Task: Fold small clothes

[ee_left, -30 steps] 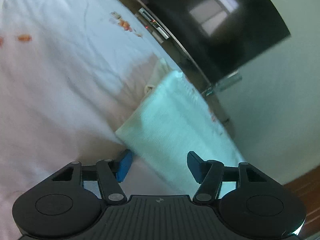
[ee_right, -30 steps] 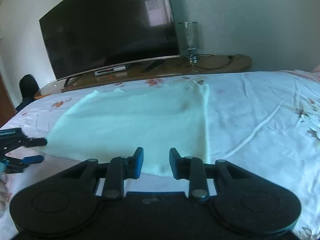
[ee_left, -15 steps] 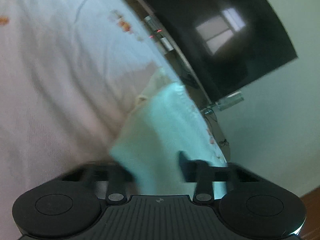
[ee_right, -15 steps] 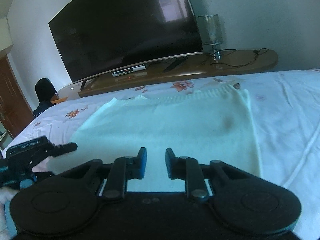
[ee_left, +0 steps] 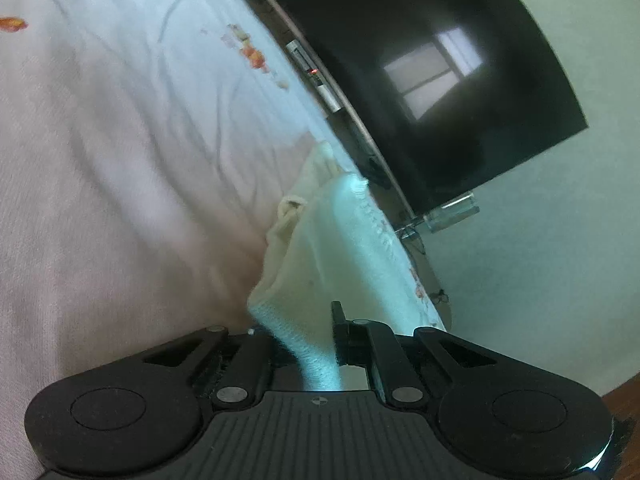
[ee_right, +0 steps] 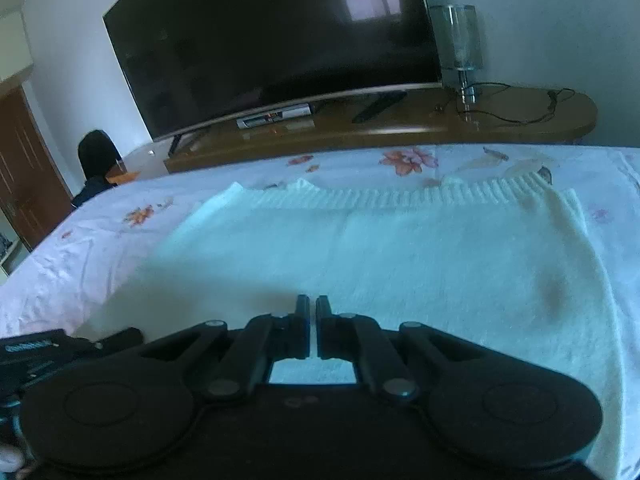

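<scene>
A small white knit sweater [ee_right: 400, 256] lies flat on the bed, its ribbed hem toward the TV. In the left wrist view its near corner [ee_left: 304, 320] is lifted and runs between the fingers of my left gripper [ee_left: 308, 340], which is shut on it. My right gripper [ee_right: 313, 320] sits low over the sweater's near edge with its jaws almost together; a thin strip of the edge seems pinched between them. The left gripper's body [ee_right: 36, 352] shows at the lower left of the right wrist view.
The bed has a white floral sheet [ee_right: 100, 232]. Beyond its far edge stands a wooden TV bench [ee_right: 400, 120] with a large dark TV [ee_right: 272, 36], a set-top box [ee_right: 276, 116] and a glass lamp [ee_right: 456, 40]. A dark chair [ee_right: 96, 156] stands at the left.
Both grippers moved forward onto the sweater's near edge and closed. The left one went from open beside the corner to shut on it, and the corner is lifted.
</scene>
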A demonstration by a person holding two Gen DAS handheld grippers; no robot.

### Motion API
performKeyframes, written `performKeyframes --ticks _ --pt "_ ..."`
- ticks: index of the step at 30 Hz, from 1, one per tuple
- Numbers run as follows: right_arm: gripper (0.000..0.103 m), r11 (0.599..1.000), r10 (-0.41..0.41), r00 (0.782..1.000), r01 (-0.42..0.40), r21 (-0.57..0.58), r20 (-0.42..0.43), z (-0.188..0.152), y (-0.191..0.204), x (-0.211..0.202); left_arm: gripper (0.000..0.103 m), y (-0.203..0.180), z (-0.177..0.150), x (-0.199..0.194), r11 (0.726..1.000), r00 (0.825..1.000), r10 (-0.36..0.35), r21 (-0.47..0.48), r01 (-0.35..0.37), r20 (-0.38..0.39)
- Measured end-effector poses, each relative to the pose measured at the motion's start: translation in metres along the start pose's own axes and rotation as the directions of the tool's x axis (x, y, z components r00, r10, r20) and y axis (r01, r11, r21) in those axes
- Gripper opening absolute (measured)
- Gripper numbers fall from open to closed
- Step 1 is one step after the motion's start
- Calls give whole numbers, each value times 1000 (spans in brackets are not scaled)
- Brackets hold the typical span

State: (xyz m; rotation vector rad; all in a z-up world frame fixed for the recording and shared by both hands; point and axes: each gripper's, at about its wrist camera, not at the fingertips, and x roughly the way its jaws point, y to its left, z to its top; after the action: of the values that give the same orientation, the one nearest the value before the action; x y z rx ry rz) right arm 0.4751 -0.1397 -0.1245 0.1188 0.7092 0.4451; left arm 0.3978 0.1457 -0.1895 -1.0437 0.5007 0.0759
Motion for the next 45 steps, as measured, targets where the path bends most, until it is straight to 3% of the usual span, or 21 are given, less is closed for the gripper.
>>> performKeyframes --ticks 6,11,14,18,21,23,29,33,35,36,37,39,40,41,42,44,45 --pt "3 1000 -17 999 16 -15 -40 -6 0 10 8 -3 3 0 998 998 52 -23 -53 -37" --pt "0 1000 -12 999 12 7 -45 -6 -5 11 7 -19 7 12 989 995 81 124 -74 -52" --pt "0 1000 -10 999 11 21 -49 -5 -7 11 7 -27 9 3 983 998 50 178 -43 -35" --pt "0 1000 -5 999 6 25 -50 -5 -9 11 7 -51 14 -2 948 999 41 317 -30 -30" --pt "0 998 12 998 -8 62 -58 -3 -13 11 7 -78 20 -4 901 998 -4 433 27 -55" --pt "0 996 28 998 -22 91 -64 -2 -18 12 7 -106 19 -2 844 997 -26 532 62 -75" --pt "0 980 70 996 -57 193 -63 0 -33 9 7 -182 -1 15 706 979 -67 685 182 -192" --pt "7 921 50 998 -60 384 37 -1 -78 -26 7 -219 -38 33 585 951 -52 762 277 -305" --pt "10 901 7 997 -39 433 75 -2 -106 -50 7 -231 -67 47 533 926 -15 781 326 -377" --pt "14 890 -10 996 -32 455 90 -3 -121 -62 7 -234 -77 54 523 917 5 783 338 -399" --pt "27 876 -18 994 -35 480 104 -4 -133 -72 7 -236 -92 62 508 904 34 787 351 -426" --pt "31 852 -39 991 -35 523 129 -6 -156 -93 9 -237 -121 76 483 871 108 792 375 -479" --pt "39 847 -46 988 -38 530 146 -8 -166 -104 14 -237 -134 76 467 868 126 801 375 -480" --pt "49 845 -58 986 -35 533 158 -9 -173 -114 38 -237 -142 71 456 871 129 809 372 -474" --pt "51 845 -70 984 -29 535 164 -10 -178 -121 65 -238 -144 63 462 869 121 802 378 -480" --pt "52 847 -57 981 -50 530 184 -12 -185 -134 81 -238 -130 39 496 876 42 771 400 -481" --pt "52 851 -47 981 -60 522 189 -12 -186 -138 81 -236 -117 30 522 878 12 752 403 -479"
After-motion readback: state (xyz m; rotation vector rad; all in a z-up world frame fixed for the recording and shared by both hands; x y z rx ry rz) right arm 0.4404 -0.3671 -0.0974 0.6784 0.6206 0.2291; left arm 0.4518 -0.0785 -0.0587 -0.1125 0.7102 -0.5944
